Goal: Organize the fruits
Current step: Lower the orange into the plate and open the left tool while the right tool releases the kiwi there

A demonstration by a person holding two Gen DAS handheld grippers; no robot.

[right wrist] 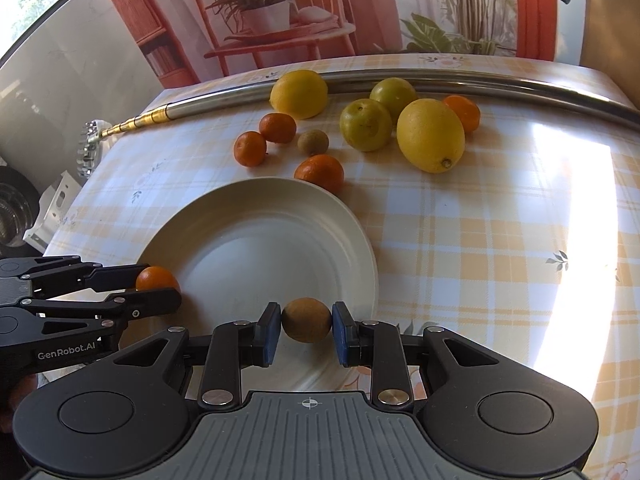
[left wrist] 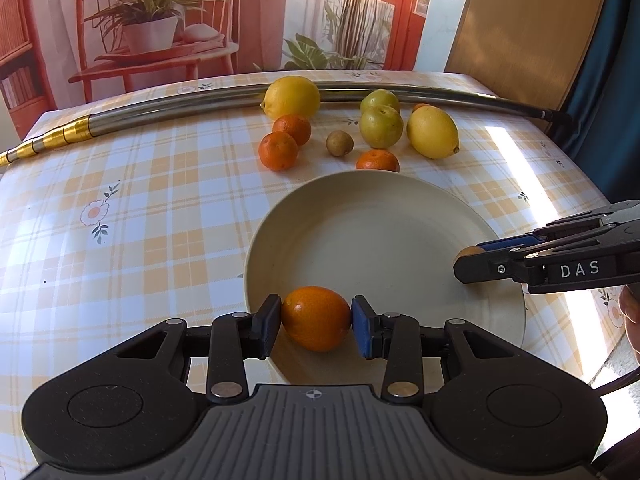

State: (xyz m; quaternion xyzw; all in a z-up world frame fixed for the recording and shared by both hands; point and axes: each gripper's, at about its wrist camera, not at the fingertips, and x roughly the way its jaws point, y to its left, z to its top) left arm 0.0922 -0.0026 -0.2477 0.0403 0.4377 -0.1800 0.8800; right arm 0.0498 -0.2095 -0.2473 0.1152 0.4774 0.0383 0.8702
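Gripping an orange [left wrist: 316, 319] in our left gripper [left wrist: 316, 326], we hold it over the plate [left wrist: 372, 216] at 6 o'clock. Our right gripper [right wrist: 307, 328] clamps a small brown fruit [right wrist: 307, 319] over the plate's 5 o'clock rim.

Your right gripper [right wrist: 307, 326] pinches a small brown fruit [right wrist: 306, 319] between its blue pads, at the near rim of the cream plate [right wrist: 256, 248]. At the left your left gripper [right wrist: 160, 286] clamps a small orange [right wrist: 155, 277] over the plate's left edge. Beyond the plate lie three mandarins, two lemons, two green plums and another brown fruit [right wrist: 313, 141] on the checked tablecloth [right wrist: 480, 240], before a metal pole [right wrist: 460, 80].
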